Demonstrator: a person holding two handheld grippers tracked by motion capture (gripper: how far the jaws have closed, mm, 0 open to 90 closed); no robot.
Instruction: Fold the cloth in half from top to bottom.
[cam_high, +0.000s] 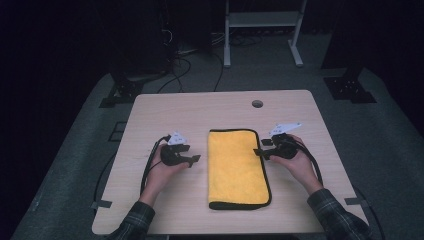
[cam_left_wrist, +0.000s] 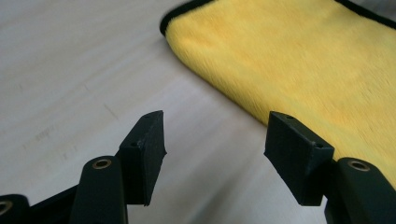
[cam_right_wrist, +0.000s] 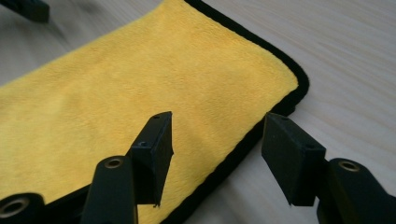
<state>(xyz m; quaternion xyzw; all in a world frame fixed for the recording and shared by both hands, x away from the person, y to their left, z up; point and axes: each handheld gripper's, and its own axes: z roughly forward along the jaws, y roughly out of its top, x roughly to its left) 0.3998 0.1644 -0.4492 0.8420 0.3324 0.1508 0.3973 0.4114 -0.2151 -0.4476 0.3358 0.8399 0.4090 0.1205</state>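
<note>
Yellow microfibre with a black bound edge: one folded cloth (cam_high: 237, 167) lies flat in the middle of the pale wooden table (cam_high: 165, 107), its long axis running from the person's side toward the far edge. Two tongs flank it, both clear of it. Jaws of the left gripper (cam_high: 194, 160) stand partly apart over bare wood, gripping nothing. Those of the right gripper (cam_high: 260, 151) gape likewise, hovering at the cloth's right edge, empty. No writing shows anywhere.
</note>
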